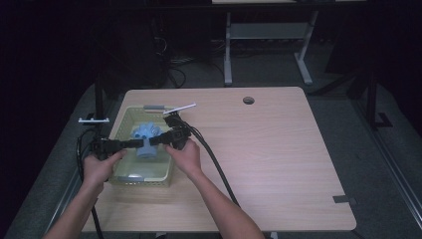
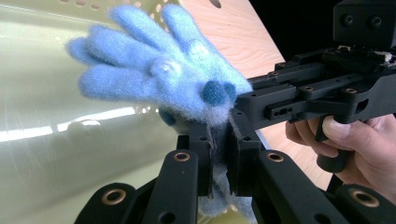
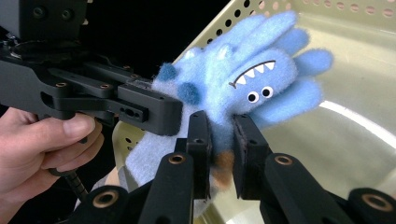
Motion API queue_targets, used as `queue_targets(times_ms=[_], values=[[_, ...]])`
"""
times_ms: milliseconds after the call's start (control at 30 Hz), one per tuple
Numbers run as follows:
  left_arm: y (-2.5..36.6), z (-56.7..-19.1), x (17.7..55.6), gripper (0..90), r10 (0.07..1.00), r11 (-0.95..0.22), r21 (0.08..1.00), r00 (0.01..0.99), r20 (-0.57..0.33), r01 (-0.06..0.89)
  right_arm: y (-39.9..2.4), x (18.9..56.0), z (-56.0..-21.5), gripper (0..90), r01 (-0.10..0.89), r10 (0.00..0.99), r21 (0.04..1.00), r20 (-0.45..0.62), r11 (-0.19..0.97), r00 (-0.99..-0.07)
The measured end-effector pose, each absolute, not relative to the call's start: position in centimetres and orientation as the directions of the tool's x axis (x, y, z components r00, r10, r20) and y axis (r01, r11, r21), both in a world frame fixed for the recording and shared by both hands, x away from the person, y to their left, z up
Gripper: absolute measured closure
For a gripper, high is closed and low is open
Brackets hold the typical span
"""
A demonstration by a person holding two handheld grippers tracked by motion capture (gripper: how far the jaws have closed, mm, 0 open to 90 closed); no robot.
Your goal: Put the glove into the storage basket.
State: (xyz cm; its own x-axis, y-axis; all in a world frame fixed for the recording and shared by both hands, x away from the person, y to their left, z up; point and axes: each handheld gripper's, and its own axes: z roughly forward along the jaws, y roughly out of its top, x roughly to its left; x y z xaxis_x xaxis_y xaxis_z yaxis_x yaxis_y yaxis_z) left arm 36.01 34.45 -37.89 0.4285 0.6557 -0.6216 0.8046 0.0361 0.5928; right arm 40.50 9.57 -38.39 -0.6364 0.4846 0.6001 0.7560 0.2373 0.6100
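Item: fuzzy blue monster glove (image 1: 145,140), held above the pale green basket (image 1: 124,117), left of centre in the high view. Left gripper (image 2: 219,154): jaws clamped on the glove's cuff. Right gripper (image 3: 220,144): jaws pinching the same glove from the opposite side.

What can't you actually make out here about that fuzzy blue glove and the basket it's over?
- Cuff of the fuzzy light-blue monster-face glove: hidden in both gripper views behind the black jaws clamped on it.
- Its face: too small in the high view, turned away in the left gripper view.
- Pale green perforated plastic basket: floor largely covered by the left gripper, the right gripper and both hands in the high view.
- Small grey bar and white stick behind the basket: too small to identify.
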Motion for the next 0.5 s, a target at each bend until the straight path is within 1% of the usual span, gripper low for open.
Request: queue_targets(times_ms=[500], values=[[34.75,-38.25,36.24,82.4,0.693,0.011,0.583,0.414,-0.590,0.812,9.37,40.82,-38.89,76.2,0.762,0.499,0.592,0.593,0.260,-0.631]])
